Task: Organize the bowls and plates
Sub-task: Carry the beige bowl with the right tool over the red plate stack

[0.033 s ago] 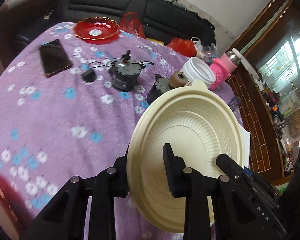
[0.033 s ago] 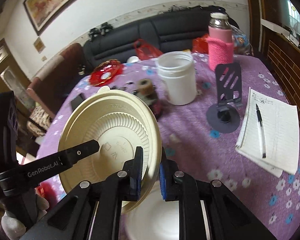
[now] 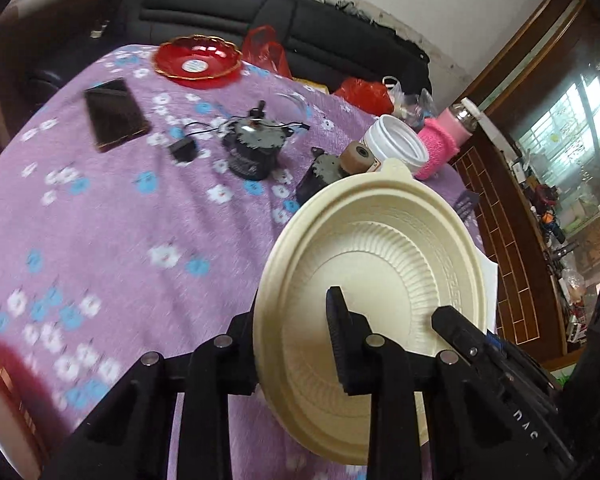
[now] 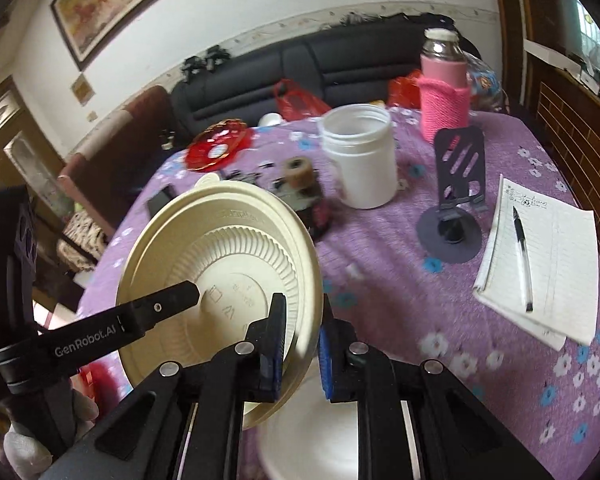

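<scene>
A cream plastic plate [image 3: 380,264] is held upright above the purple flowered table [image 3: 100,240]. My left gripper [image 3: 296,344] is shut on its rim, one finger on each side. My right gripper [image 4: 300,340] is also shut on the plate [image 4: 220,264], gripping the rim from the other side; the left gripper's finger [image 4: 156,308] lies across the plate's underside. A white dish [image 4: 312,428] lies below the right gripper. A red glass dish [image 3: 198,60] sits at the far edge of the table and also shows in the right wrist view [image 4: 220,144].
On the table: a dark phone [image 3: 114,114], two small motors [image 3: 252,148], a tape roll [image 4: 298,172], a white jar [image 4: 360,156], a pink-sleeved bottle [image 4: 444,88], a phone stand [image 4: 456,196], a notepad with pen [image 4: 540,260]. A black sofa [image 4: 340,64] stands behind.
</scene>
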{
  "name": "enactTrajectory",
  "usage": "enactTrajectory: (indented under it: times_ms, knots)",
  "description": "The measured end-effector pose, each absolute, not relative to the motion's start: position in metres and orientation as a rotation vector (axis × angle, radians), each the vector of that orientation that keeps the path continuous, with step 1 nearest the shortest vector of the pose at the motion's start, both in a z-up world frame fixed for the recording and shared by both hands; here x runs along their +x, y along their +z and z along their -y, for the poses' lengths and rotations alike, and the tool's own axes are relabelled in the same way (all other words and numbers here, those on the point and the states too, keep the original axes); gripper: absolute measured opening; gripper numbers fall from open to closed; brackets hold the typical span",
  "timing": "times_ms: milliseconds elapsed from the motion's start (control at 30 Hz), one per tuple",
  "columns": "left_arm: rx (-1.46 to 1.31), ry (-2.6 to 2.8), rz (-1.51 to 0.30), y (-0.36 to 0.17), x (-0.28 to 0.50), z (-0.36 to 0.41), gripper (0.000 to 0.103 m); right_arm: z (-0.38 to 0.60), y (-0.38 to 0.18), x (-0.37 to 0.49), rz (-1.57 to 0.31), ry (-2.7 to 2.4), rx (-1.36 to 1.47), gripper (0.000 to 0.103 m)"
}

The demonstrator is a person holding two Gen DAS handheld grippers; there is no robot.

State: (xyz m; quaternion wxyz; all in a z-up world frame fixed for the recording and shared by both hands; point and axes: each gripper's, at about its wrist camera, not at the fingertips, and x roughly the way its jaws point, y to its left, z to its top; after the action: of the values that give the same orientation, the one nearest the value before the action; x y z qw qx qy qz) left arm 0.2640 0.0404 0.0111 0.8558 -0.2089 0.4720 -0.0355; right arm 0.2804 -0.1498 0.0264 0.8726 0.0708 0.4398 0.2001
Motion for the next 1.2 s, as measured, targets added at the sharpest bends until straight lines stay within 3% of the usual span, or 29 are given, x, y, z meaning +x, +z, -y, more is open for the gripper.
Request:
enactTrajectory:
  times_ms: [367,633,1200]
  knots:
    - [-0.546,-0.001,-0.896,0.026,0.151,-0.096,0.027,0.109,0.043,0.187,-0.878,0.575,0.158,0.016]
    - [-0.462,0.113,-0.803,0.041,0.079,-0.125,0.027,0.072,0.045,0.142,-0.877,0.668,0.172,0.016]
    - [-0.301,0.36,-0.638,0.06,0.001,-0.18,0.027,-0.024,0.047,0.097,-0.88,0.792,0.094,0.016]
